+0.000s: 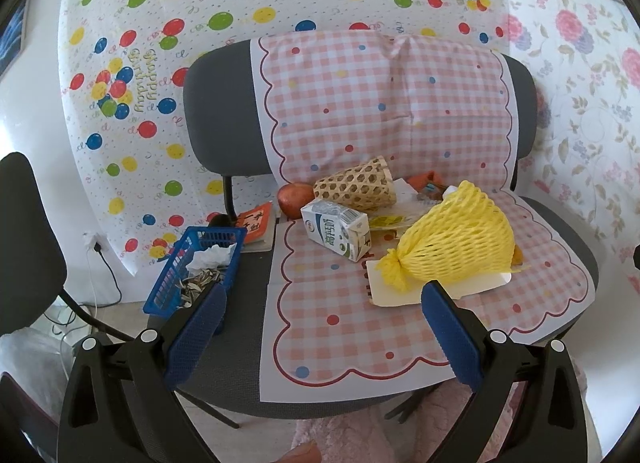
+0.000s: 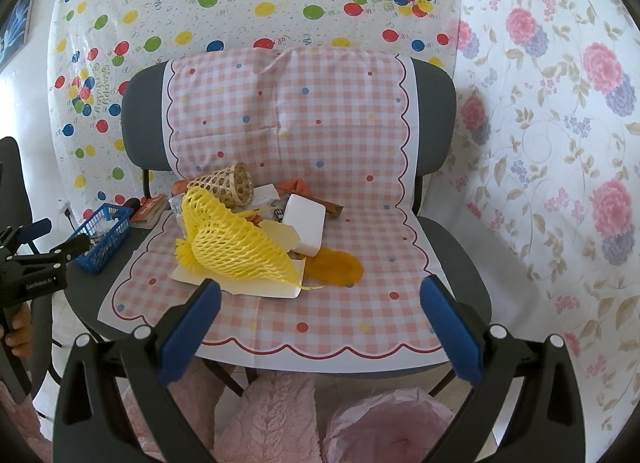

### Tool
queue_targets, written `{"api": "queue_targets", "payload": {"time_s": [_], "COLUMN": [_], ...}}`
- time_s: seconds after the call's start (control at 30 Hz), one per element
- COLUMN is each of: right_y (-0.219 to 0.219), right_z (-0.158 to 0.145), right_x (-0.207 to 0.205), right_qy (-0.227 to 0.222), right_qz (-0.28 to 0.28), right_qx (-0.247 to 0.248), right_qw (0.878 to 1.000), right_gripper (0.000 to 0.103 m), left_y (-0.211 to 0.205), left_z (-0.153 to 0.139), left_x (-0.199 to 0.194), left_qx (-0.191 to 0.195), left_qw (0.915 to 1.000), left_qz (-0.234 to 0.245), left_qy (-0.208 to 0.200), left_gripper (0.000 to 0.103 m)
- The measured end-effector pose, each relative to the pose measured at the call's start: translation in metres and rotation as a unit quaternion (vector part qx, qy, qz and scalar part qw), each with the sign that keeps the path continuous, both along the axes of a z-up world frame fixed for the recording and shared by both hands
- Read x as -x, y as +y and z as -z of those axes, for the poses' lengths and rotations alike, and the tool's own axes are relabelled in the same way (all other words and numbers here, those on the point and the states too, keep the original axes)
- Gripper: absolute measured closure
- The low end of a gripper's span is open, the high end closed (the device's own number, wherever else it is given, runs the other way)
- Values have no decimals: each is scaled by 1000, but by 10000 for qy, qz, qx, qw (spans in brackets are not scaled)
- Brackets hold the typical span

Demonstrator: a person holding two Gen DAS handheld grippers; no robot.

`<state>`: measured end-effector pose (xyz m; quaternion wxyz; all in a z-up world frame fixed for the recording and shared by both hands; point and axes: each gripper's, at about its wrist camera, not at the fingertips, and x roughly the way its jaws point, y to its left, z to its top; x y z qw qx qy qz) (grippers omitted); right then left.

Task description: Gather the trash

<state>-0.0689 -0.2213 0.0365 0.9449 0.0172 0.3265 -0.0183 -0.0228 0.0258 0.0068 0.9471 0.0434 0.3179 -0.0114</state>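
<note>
**Trash collection: early stage, most items still on the seat**

The blue basket (image 1: 196, 263) stands on the bare left part of the chair seat (image 1: 248, 303). It holds sunflower seed shells (image 1: 196, 287) and a crumpled white tissue (image 1: 212, 253); that much appears collected.

Remaining on the checked cloth (image 2: 320, 311): yellow foam net (image 2: 236, 247) lying over a pale card (image 2: 256, 289), milk carton (image 1: 336, 229), white foam block (image 2: 306, 223), orange peel (image 2: 334, 265), and small wrappers behind. A woven bamboo cup (image 1: 354, 185) lies tipped on its side; its contents cannot be judged. A red apple (image 1: 294, 199) sits beside it.

Left gripper (image 1: 320, 315) and right gripper (image 2: 320, 307) both hover before the seat, jaws spread wide, holding nothing.
</note>
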Motion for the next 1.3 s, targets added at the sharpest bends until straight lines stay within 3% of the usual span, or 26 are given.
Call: {"api": "queue_targets", "payload": {"time_s": [1.3], "right_y": [5], "right_z": [2], "right_x": [-3], "right_qy": [-20], "right_qz": [-22], "right_qx": [28], "right_qw": [10000], "right_gripper": [6], "left_y": [1], "left_z": [0], "left_x": [-1], "left_qx": [8], "left_qw": [10000], "left_qz": [-3], "left_qy": [3], "left_gripper": [6]}}
